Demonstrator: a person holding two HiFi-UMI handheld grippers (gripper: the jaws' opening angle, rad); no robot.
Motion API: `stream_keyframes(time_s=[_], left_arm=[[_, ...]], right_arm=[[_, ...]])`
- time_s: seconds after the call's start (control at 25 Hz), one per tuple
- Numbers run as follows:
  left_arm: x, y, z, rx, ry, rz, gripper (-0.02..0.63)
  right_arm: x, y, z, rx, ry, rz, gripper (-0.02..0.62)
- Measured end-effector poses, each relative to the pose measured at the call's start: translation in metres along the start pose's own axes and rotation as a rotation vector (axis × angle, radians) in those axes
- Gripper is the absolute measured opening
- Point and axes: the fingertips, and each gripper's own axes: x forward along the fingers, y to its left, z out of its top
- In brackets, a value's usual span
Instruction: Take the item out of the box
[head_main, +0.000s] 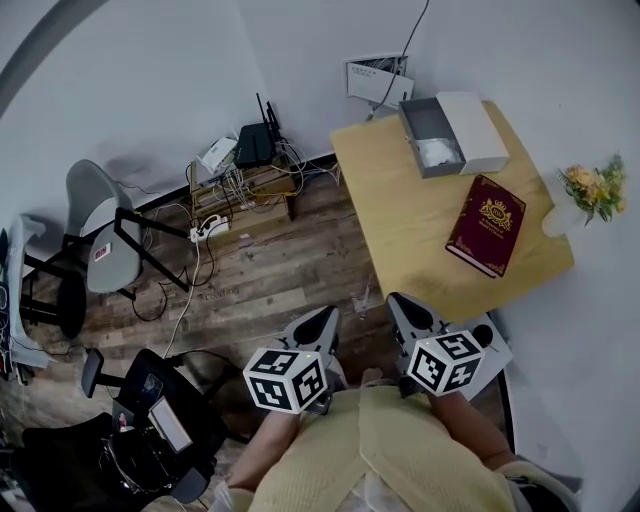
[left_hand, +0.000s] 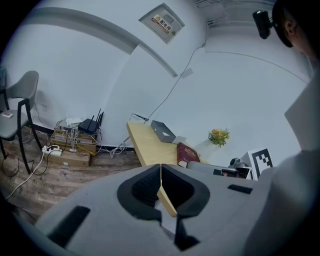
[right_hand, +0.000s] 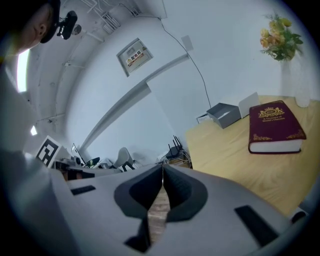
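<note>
Open grey box (head_main: 431, 119) at wooden table (head_main: 400, 205) far corner, white item (head_main: 438, 152) inside

Left tongs (left_hand: 160, 167) closed and empty, well short of the table (left_hand: 144, 145) with grey box (left_hand: 163, 131) and red book (left_hand: 187, 154).

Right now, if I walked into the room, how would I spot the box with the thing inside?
Find the light wooden table against the white wall and look at its far end. The box there is grey and open, with a white item inside and a white lid right beside it. Its neighbours are a closed dark red book and yellow flowers.
</note>
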Motion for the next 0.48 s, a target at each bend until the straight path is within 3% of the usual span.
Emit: stream_keyframes(time_s=[0.48], left_arm=[[0.014,0.083,0.060,0.056,0.056,-0.039,0.022]], right_arm=[[0.089,0.025,0.022,0.028,-0.007,-0.073,0.031]])
